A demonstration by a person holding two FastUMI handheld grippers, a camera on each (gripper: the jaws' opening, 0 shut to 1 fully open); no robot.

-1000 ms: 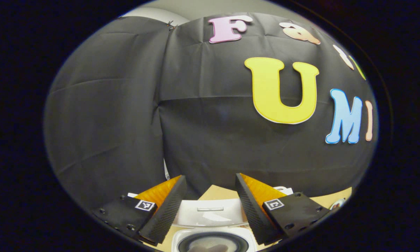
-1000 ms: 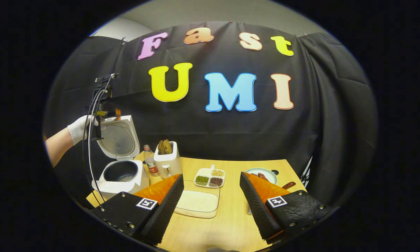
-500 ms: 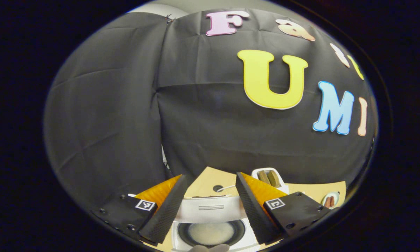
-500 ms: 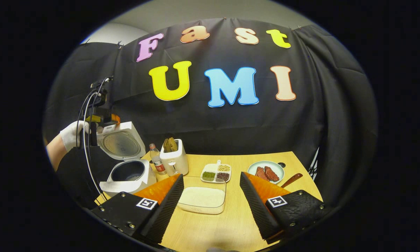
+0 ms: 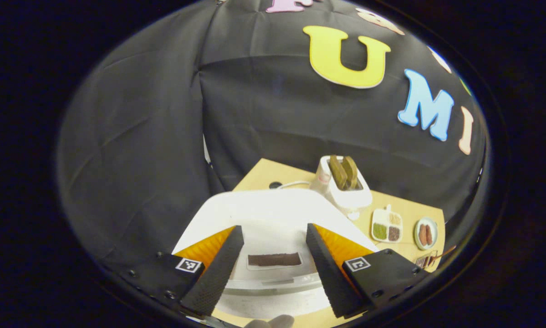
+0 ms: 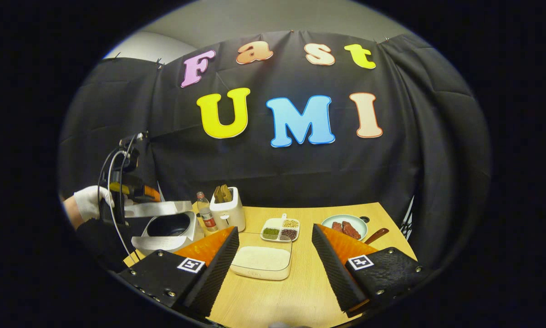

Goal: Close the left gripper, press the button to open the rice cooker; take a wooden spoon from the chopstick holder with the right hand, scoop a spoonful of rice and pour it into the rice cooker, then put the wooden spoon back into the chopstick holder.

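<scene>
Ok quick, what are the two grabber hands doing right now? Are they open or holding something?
Left gripper: open, holding nothing, fingers apart over the rice cooker lid.
Right gripper: open, holding nothing, above the table.

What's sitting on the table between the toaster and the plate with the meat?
In the right gripper view, a small divided dish of beans and grains lies between the toaster and the plate, apart from both.
</scene>
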